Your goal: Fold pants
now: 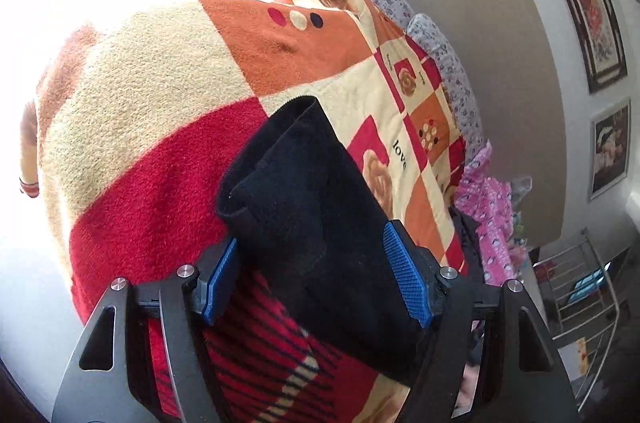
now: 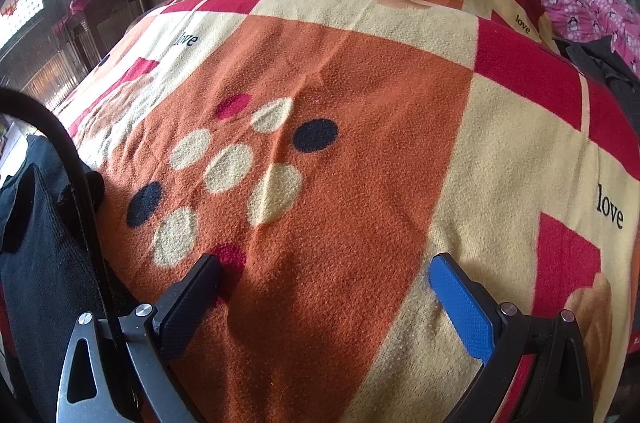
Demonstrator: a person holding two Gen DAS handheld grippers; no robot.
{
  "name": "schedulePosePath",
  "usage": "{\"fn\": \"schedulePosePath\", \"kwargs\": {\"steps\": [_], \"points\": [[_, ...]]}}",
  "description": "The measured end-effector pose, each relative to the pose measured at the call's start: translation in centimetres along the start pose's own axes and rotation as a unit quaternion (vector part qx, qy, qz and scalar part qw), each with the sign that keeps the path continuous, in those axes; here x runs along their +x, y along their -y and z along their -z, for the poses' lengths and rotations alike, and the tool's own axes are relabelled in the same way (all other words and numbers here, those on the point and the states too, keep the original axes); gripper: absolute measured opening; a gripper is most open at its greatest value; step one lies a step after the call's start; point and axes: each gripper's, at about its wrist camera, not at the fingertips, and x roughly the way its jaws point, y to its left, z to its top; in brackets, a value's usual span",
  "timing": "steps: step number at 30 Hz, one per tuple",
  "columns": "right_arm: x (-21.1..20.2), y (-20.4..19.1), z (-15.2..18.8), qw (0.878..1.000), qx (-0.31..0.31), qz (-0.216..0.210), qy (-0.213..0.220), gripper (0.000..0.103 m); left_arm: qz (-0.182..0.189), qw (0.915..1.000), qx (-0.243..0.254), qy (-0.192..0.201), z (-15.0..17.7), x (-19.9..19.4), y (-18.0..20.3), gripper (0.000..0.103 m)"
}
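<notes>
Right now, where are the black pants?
In the left wrist view the black pants lie on the patchwork blanket, between the open left gripper fingers; the right wrist view shows them at far left.

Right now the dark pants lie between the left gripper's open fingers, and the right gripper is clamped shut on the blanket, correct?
Not quite: the right wrist view shows the right gripper open above the blanket, gripping nothing. The dark pants do lie between the left gripper's open fingers.
</notes>
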Motion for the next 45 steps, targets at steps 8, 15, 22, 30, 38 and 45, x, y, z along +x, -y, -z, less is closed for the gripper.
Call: {"fn": "schedulePosePath", "kwargs": {"steps": [8,15,22,30,38,45], "points": [[0.0,-0.2,0.1,1.0,0.015,0.011,0.007,0.103,-0.016,0.9991,0.004,0.04,0.1,-0.5,0.2,0.053],[0.0,-0.1,0.2,1.0,0.016,0.011,0.009,0.103,-0.079,0.9921,0.048,0.085,1.1,-0.7,0.6,0.01],[-0.1,0.0,0.2,1.0,0.011,0.005,0.005,0.103,-0.164,0.9106,0.341,0.166,6.3,-0.2,9.1,0.009],[-4.0,1.3,-2.3,0.984,0.142,-0.106,0.01,0.072,-0.143,0.7692,0.599,0.17,15.9,3.1,14.4,0.009],[-7.7,-7.0,-3.5,0.892,0.171,-0.416,0.028,0.074,-0.114,0.7266,0.656,0.171,20.3,3.1,15.3,0.009],[-5.9,-12.0,-3.7,0.871,0.154,-0.467,-0.006,0.074,-0.104,0.696,0.693,0.155,22.3,3.0,15.6,0.009]]}}
